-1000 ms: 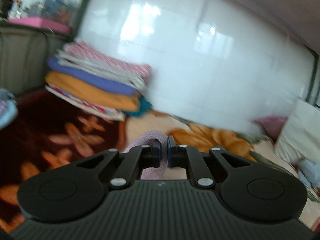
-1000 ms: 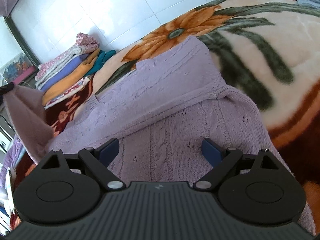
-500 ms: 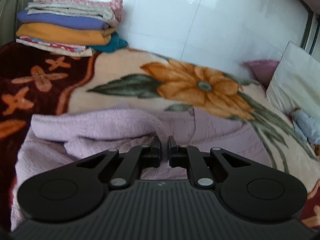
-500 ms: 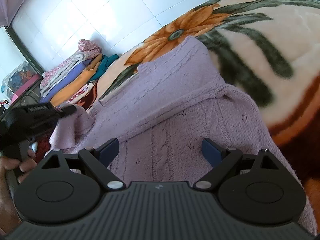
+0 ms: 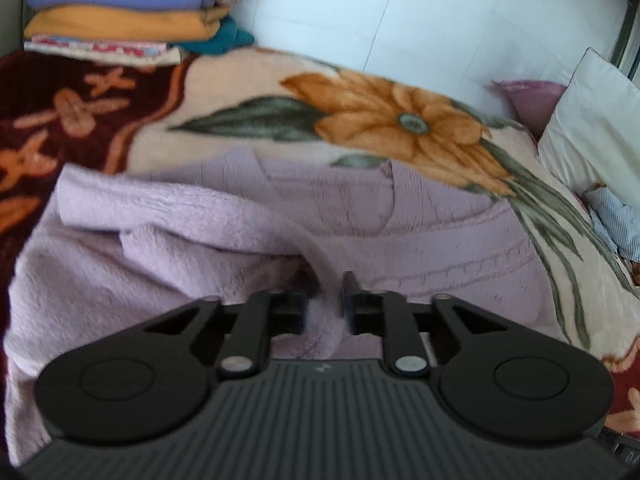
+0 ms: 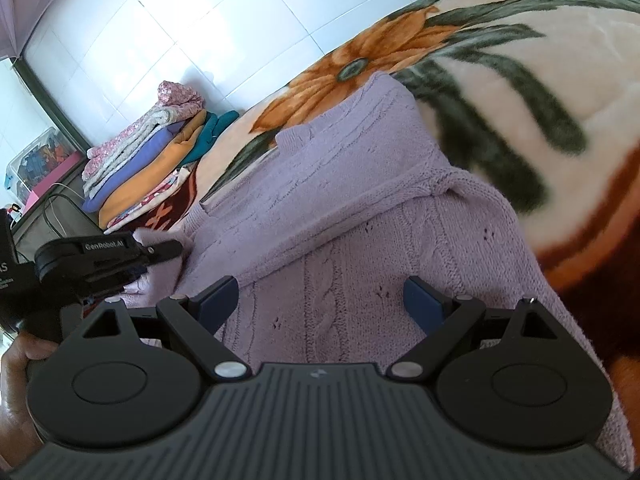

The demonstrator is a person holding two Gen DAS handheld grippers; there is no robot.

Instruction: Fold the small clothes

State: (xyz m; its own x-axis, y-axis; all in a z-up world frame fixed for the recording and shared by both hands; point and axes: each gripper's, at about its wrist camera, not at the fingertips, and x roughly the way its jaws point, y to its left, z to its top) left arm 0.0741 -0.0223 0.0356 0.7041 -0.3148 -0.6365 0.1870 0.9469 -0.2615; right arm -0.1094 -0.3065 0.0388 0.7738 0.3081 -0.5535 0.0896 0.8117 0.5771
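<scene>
1. A lilac knitted sweater (image 6: 360,216) lies spread on a bed covered by a blanket (image 6: 520,92) with a large orange flower and green leaves on a cream ground, with dark red at its edges.
2. The left gripper (image 5: 326,300) sits low over the sweater's near part. Its jaws are opening, with only a narrow gap so far, and a strip of the lilac fabric runs up between them.
3. In the left wrist view a fluffy fold of the sweater (image 5: 160,216) lies doubled over the body to the left of the gripper, with the inside of the fabric facing up.
4. The right gripper (image 6: 320,300) stands wide apart just above the cable-knit front of the sweater, with nothing between its blue pads (image 6: 422,302).
5. In the right wrist view the left gripper (image 6: 168,250) appears at the left edge, its tip at the sweater's edge. A hand (image 6: 16,364) holds its handle.
6. A stack of folded clothes (image 5: 128,12) rests at the far end of the bed against a white tiled wall (image 5: 440,12).
7. A white pillow (image 5: 592,120) lies at the right side in the left wrist view.
</scene>
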